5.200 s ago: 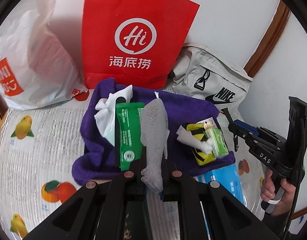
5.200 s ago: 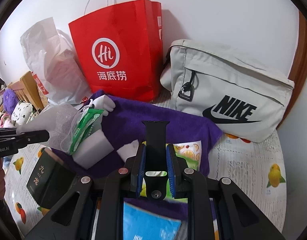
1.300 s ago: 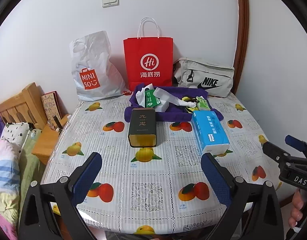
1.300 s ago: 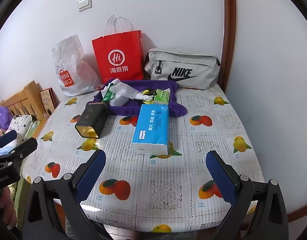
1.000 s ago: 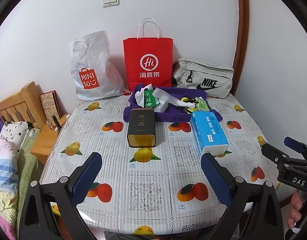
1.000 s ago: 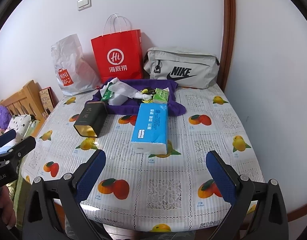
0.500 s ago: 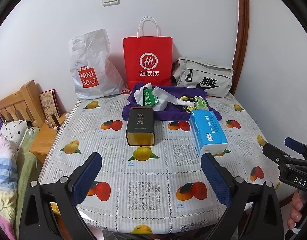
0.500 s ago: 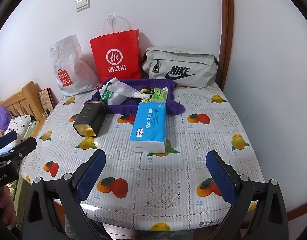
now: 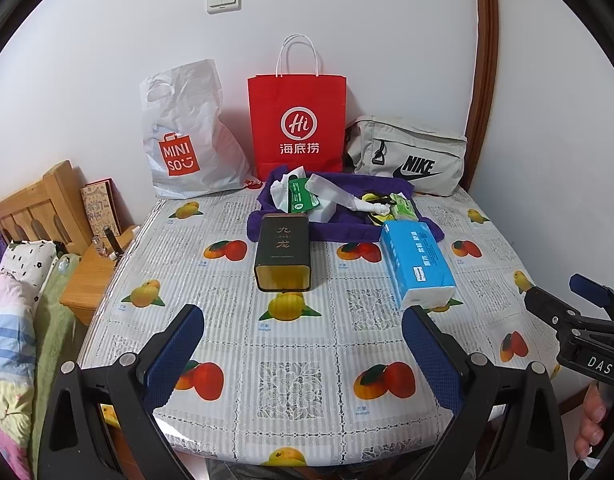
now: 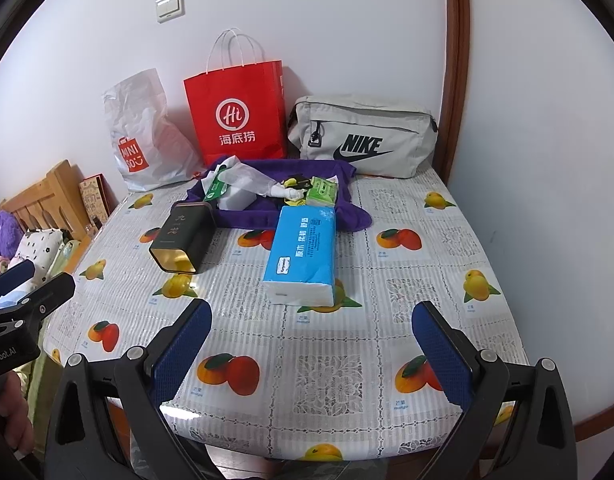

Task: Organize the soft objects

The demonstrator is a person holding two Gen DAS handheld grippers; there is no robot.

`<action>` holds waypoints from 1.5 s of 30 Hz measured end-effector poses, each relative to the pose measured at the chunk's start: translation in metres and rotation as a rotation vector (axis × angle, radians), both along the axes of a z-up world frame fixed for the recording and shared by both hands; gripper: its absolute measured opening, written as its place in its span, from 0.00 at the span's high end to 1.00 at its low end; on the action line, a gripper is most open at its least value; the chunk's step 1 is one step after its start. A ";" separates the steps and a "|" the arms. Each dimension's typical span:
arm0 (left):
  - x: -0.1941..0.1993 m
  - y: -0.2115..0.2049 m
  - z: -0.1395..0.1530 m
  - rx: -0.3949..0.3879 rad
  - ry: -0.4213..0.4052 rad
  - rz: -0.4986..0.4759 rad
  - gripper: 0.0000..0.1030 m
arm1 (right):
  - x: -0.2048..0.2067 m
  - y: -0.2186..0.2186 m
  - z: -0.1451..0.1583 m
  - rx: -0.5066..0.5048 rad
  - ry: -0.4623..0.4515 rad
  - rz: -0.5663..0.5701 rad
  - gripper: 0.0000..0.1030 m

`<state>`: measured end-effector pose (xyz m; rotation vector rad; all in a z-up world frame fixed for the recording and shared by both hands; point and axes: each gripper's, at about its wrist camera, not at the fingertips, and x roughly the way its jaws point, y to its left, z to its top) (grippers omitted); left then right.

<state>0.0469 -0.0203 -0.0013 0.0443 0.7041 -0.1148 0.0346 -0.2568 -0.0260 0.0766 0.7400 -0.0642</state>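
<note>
A purple cloth [image 9: 343, 232] [image 10: 247, 218] lies at the back of the table. On it are a white tissue, a green wipes pack [image 9: 301, 198] [image 10: 215, 190], a white mesh piece [image 9: 331, 192] [image 10: 251, 178], a yellow-black sock [image 9: 373, 200] and a small green pack [image 9: 403, 206] [image 10: 323, 190]. A blue tissue pack [image 9: 417, 258] [image 10: 303, 248] rests in front of the cloth. My left gripper [image 9: 303, 344] and right gripper [image 10: 311, 340] hover over the table's near edge. Both are wide open and empty, far from the cloth.
A black tin [image 9: 283, 248] [image 10: 183, 236] lies on its side left of the tissue pack. A red paper bag [image 9: 297, 128], a white Miniso bag [image 9: 183, 140] and a grey Nike bag [image 9: 411, 156] line the wall. A wooden bedside stand [image 9: 87, 276] and bedding are at left.
Five seconds ago my left gripper held the mesh piece and my right held a black strap over the cloth. Both have let go, opened and pulled back; hardly any motion in the last second.
</note>
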 end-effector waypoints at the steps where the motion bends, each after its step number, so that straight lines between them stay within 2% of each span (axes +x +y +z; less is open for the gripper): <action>1: 0.000 0.000 0.000 0.001 0.000 0.001 0.03 | 0.000 0.000 0.000 0.000 -0.001 0.000 0.03; 45: -0.004 0.004 0.002 0.000 -0.003 0.008 0.03 | -0.003 0.004 0.002 -0.001 -0.003 0.000 0.03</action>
